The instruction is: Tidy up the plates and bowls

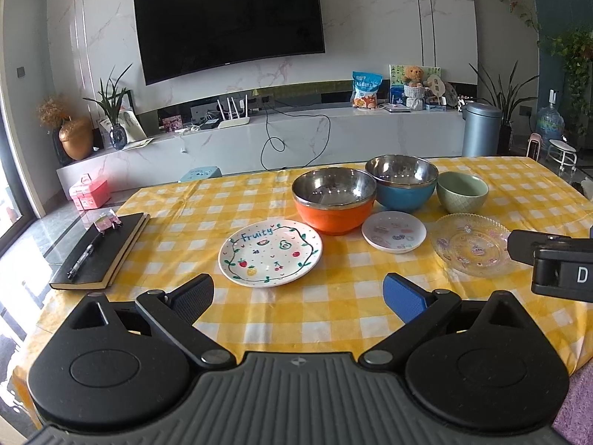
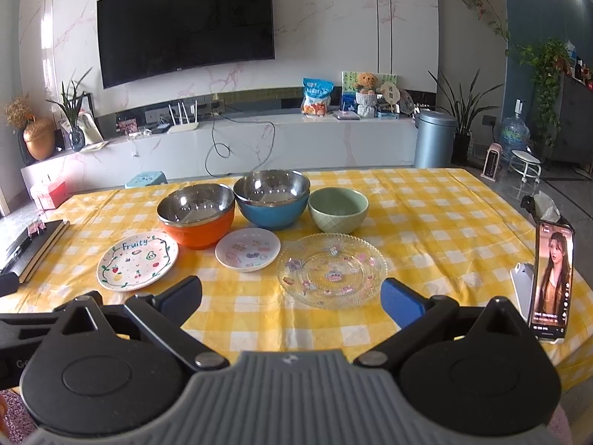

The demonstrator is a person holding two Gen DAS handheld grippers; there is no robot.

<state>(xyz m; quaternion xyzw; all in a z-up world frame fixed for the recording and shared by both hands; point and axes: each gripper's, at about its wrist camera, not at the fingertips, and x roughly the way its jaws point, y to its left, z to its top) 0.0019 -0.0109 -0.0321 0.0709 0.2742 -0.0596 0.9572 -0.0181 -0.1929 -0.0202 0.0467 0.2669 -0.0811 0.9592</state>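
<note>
The left tool (image 1: 298, 296) has a grey ribbed body with a small round emblem at its front edge. Two black rounded housings flank it, each with a raised disc and a triangular cut-out. Black link arms with silver pivot screws run forward to the fingers: one pad black and textured, the other blue. The right tool (image 2: 291, 298) is built alike, with the same grey ribs, black housings, silver screws and one black, one blue pad. Its black side, seen from the left wrist, carries a white letter "D".
</note>
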